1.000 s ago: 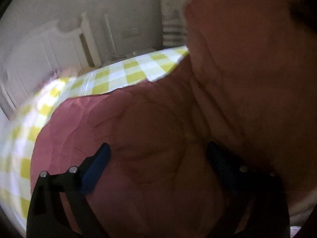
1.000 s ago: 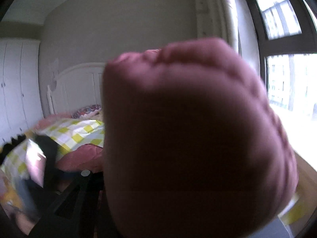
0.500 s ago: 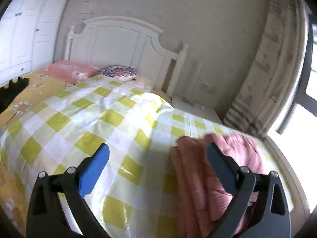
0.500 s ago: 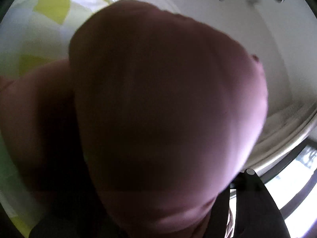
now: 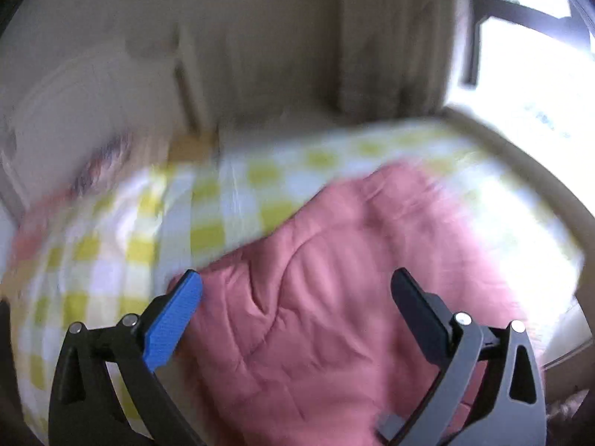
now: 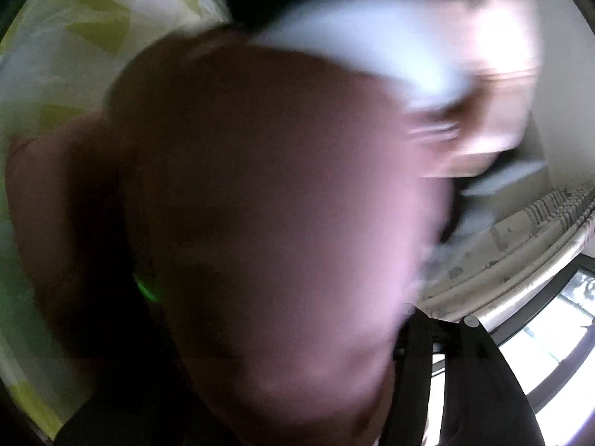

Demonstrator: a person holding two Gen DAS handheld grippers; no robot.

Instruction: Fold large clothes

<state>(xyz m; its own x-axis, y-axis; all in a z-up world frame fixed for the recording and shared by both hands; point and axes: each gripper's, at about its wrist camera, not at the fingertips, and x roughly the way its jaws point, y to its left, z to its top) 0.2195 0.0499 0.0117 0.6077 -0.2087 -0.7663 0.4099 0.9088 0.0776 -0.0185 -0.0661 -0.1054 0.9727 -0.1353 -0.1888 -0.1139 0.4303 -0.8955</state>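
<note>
A pink quilted garment (image 5: pixel 334 297) lies bunched on the yellow-and-white checked bed sheet (image 5: pixel 230 200). Above its near part hangs my left gripper (image 5: pixel 297 297). Its jaws are wide and still opening, and the blue pad (image 5: pixel 171 323) and black pad (image 5: pixel 416 308) touch no cloth. The same pink garment (image 6: pixel 279 223) fills the blurred right wrist view. My right gripper (image 6: pixel 297 316) is opening with this cloth bulging between its jaws. Only its right finger (image 6: pixel 457 371) shows, and the pads are hidden.
A white headboard (image 5: pixel 74 104) and pillows (image 5: pixel 100 171) stand at the far left of the bed. A curtain (image 5: pixel 394 37) and a bright window (image 5: pixel 528 55) are at the right. The bed's edge (image 5: pixel 539 193) curves past the garment.
The left view went from pressed against the pink cloth to the bed head, then back over the garment lying on the sheet. The right view tipped over, with the cloth still filling it.
</note>
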